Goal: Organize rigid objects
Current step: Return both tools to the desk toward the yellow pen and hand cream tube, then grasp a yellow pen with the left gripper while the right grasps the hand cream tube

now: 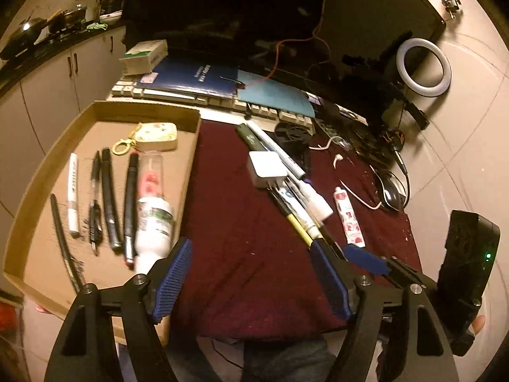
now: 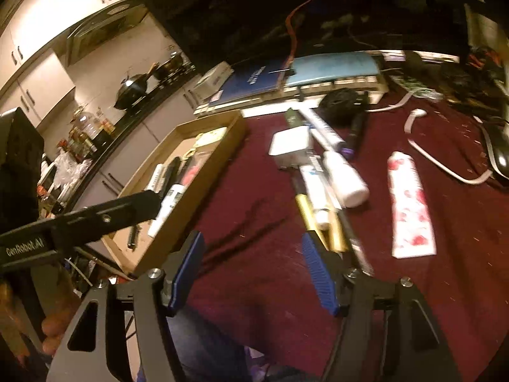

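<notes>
Left wrist view: the left gripper (image 1: 251,273) stands wide with nothing between its blue pads (image 1: 173,278), poised over bare red cloth (image 1: 232,222) just right of the box (image 1: 105,113). The box already holds a row of pens (image 1: 109,197), a white bottle (image 1: 152,226) and a small tin (image 1: 156,136), laid roughly parallel. The things not yet sorted lie in a pile (image 1: 286,184) on the cloth: markers and pens crossing each other with a white cube (image 1: 265,168) on top, and a flowered tube (image 1: 348,219) just beside it. The right gripper's pad (image 1: 366,258) shows at the pile's near end.

Right wrist view: the right gripper (image 2: 254,270) is also spread wide and empty; its right pad (image 2: 318,277) sits beside the near ends of the yellow pen (image 2: 307,213) and its neighbours. The tube (image 2: 410,203) lies apart to the right, the box (image 2: 203,172) to the left, with the left gripper's body (image 2: 79,222) across it.

To do the next pick well, I judge: take one item, not a bundle. The tube lies free, so it is the easy choice. In the pile, straddle a single barrel across its width near the middle, close squarely, lift clear of the cube, then lay it parallel to the row in the box
</notes>
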